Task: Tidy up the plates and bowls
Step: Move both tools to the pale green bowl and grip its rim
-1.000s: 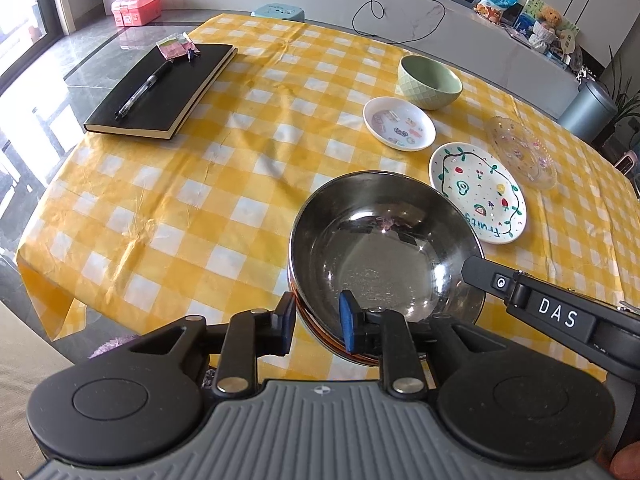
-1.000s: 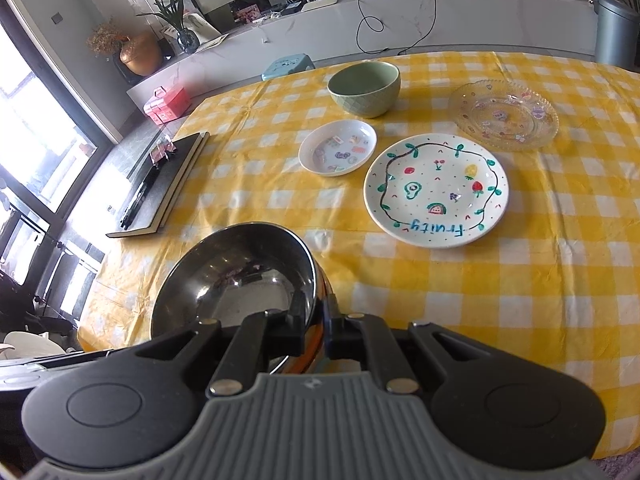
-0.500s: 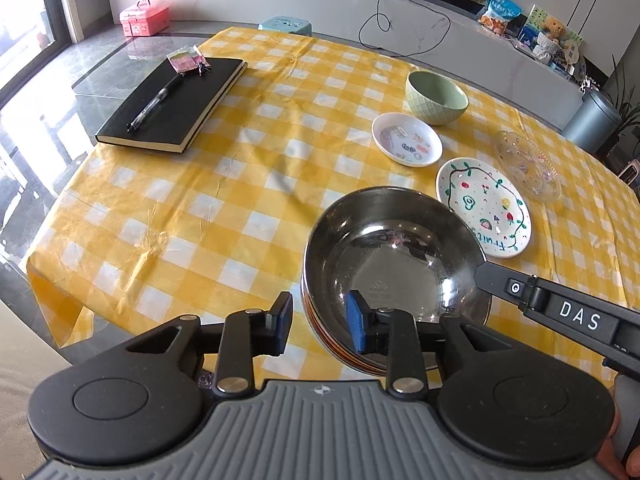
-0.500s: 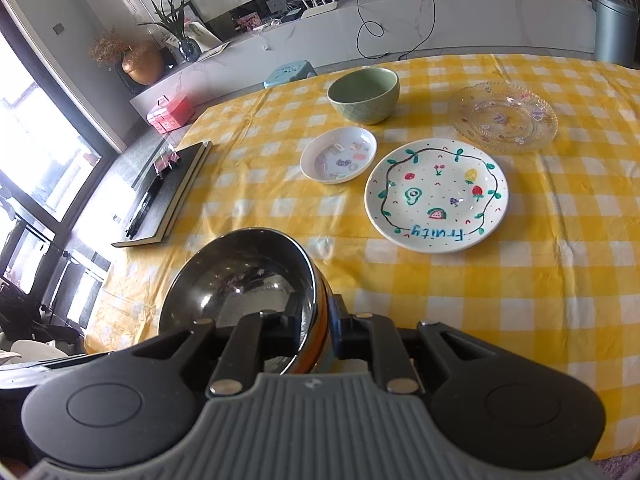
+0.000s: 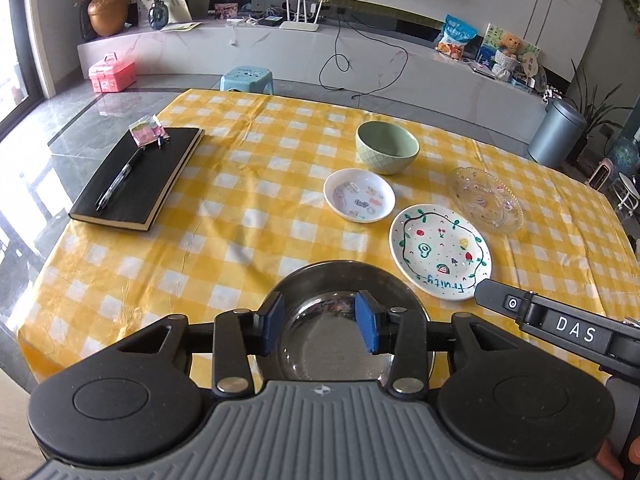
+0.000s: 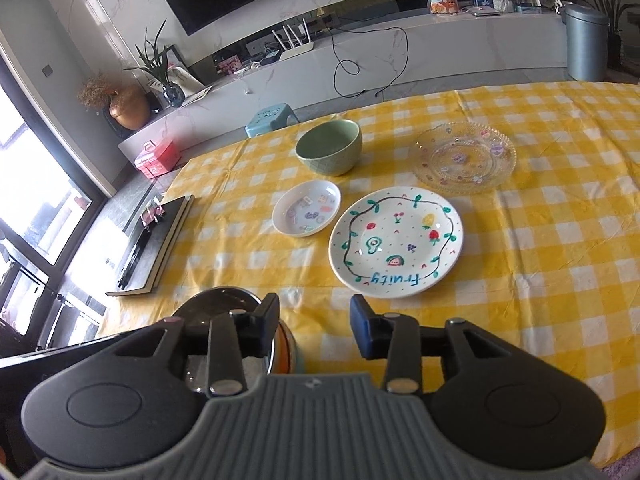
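Left wrist view: steel bowl (image 5: 344,280) empty at lower centre; left gripper (image 5: 319,323) and right gripper (image 6: 314,327) both opening, grasping nothing; green bowl (image 5: 387,152) empty at upper centre.

Right tool (image 6: 315,330), jaws opening, beside steel bowl (image 6: 218,300), gripping nothing.

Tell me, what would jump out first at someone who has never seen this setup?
Probably the bright yellow checked tablecloth, then the white plate painted with fruit and the word "Fruity" at its middle. Nearest the cameras sits a shiny steel bowl, with the left gripper and the right gripper just above it, jaws opening, nothing held.
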{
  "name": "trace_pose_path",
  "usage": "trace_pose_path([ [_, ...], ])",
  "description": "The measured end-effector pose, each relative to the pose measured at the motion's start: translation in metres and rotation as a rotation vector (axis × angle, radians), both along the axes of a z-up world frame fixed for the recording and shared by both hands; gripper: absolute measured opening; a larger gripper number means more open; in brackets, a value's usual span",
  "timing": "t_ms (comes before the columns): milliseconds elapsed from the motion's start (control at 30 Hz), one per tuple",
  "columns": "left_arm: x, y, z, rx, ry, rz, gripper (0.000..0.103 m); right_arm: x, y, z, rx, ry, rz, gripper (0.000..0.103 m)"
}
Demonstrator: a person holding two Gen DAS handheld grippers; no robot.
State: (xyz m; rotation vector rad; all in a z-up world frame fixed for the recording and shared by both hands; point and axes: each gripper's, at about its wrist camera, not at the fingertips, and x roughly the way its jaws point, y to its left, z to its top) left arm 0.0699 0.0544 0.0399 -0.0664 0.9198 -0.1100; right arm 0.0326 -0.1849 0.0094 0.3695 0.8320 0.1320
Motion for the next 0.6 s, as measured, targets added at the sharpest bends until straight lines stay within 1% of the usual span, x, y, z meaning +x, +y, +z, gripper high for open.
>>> trace_pose_path([
  [67, 0.006, -0.005, 0.002, 0.006, -0.003, -0.022, 0.049, 0.003, -0.004, 0.000, -0.020, -0.009, -0.005, 0.048],
  [133, 0.013, -0.010, 0.003, 0.014, -0.003, -0.041, 0.049, 0.007, -0.005, 0.001, -0.048, -0.014, -0.002, 0.055],
  [233, 0.023, -0.019, 0.003, 0.045, -0.001, -0.079, 0.051, 0.013, -0.006, 0.003, -0.098, -0.036, -0.001, 0.065],
  [300, 0.031, -0.024, 0.001, 0.064, 0.005, -0.110, 0.052, 0.017, -0.009, 0.005, -0.113, -0.055, -0.029, 0.065],
  [367, 0.040, -0.028, 0.000, 0.074, 0.013, -0.127, 0.052, 0.023, -0.012, 0.007, -0.121, -0.072, -0.055, 0.071],
  [400, 0.045, -0.029, 0.000, 0.077, 0.016, -0.133, 0.053, 0.026, -0.014, 0.007, -0.128, -0.083, -0.064, 0.076],
  [533, 0.068, -0.033, 0.001, 0.068, 0.029, -0.148, 0.054, 0.048, -0.013, 0.008, -0.189, -0.083, -0.059, 0.077],
  [600, 0.079, -0.035, 0.002, 0.064, 0.031, -0.166, 0.055, 0.059, -0.013, 0.007, -0.198, -0.080, -0.058, 0.077],
])
